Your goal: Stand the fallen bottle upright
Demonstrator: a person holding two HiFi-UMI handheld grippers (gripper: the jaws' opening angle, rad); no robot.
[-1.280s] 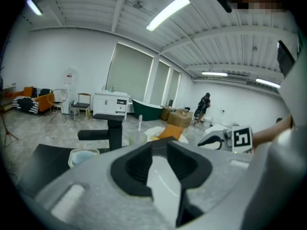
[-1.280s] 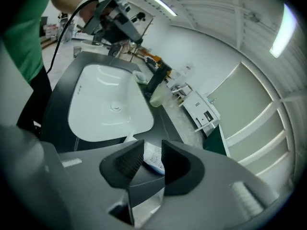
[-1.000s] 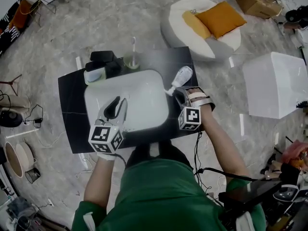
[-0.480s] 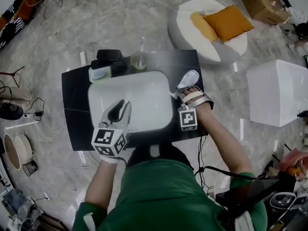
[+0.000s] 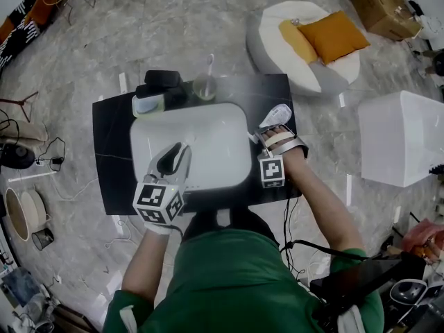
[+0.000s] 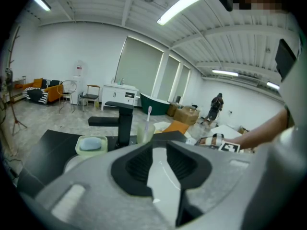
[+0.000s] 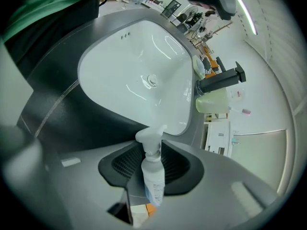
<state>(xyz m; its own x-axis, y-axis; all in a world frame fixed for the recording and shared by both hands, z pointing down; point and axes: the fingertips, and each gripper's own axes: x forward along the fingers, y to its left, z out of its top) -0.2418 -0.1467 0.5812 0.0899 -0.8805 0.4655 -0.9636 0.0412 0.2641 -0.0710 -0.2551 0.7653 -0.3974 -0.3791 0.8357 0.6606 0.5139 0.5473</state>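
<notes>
A white pump bottle [image 5: 278,114] sits at the right edge of the black counter [image 5: 111,165], beside the white sink [image 5: 215,134]. My right gripper [image 5: 268,137] is shut on it. In the right gripper view the bottle [image 7: 154,175] stands between the two pads, pump head toward the basin [image 7: 139,75], and my right gripper [image 7: 152,163] clamps its neck and body. The bottle's base is hidden by the jaws. My left gripper [image 5: 175,152] hangs over the front left of the sink, open, with nothing between its pads [image 6: 136,164].
At the back of the counter are a black faucet [image 5: 163,82], a green soap dish [image 5: 147,104] and a cup with a toothbrush [image 5: 206,85]. On the floor beyond are a white beanbag with orange cushions [image 5: 312,37], a white cube [image 5: 402,137] and a cardboard box [image 5: 385,5].
The right gripper has closed in around the bottle, which now looks shorter and more raised than when it lay flat. The left gripper has hardly moved.
</notes>
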